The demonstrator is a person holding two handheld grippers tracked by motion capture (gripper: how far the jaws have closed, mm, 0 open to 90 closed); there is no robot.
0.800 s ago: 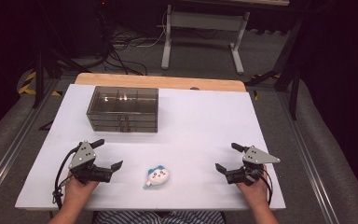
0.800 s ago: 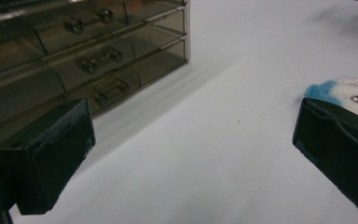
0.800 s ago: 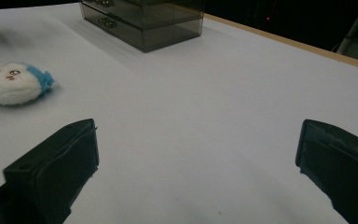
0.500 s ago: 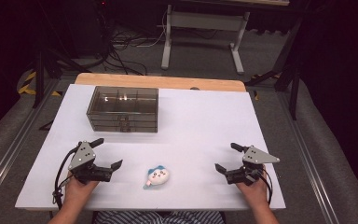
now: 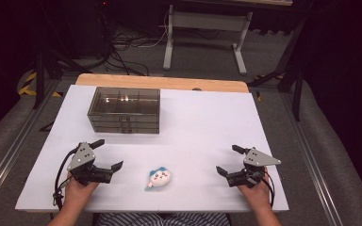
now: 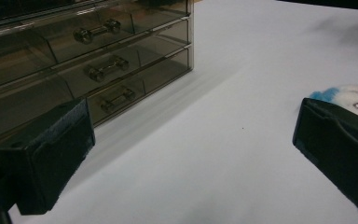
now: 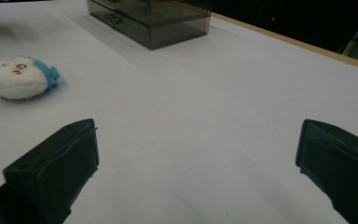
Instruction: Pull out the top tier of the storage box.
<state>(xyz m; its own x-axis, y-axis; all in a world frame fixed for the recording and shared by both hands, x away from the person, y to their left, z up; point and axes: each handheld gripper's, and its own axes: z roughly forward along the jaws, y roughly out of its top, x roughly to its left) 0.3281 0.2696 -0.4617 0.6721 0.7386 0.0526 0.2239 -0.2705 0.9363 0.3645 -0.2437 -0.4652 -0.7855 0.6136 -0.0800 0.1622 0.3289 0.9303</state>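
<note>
A: Count the objects?
B: One plush toy (image 5: 159,178), white with a blue tuft and a small face, lay on its side on the white table (image 5: 207,122), near the front edge, about midway between the two grippers. Touched nothing else.
A: Other items?
B: One smoked clear drawer box (image 5: 124,110), well behind the toy, toward the table's back left. Three drawers stacked, three metal handles (image 6: 108,65) counted in the left gripper view. All three looked closed.
A: Grippers?
B: Two. Left gripper (image 5: 107,154) sat left of the toy, jaws spread wide, nothing between them. In its own view the toy peeked out behind the right-hand jaw; contact couldn't be told.
A: Right one?
B: Right gripper (image 5: 230,160) sat right of the toy, well apart from it, jaws also spread wide, bare table between them.
A: Hands?
B: Two hands, one on each gripper, at the front edge. One wooden strip (image 5: 160,82) ran along the table's far edge.
</note>
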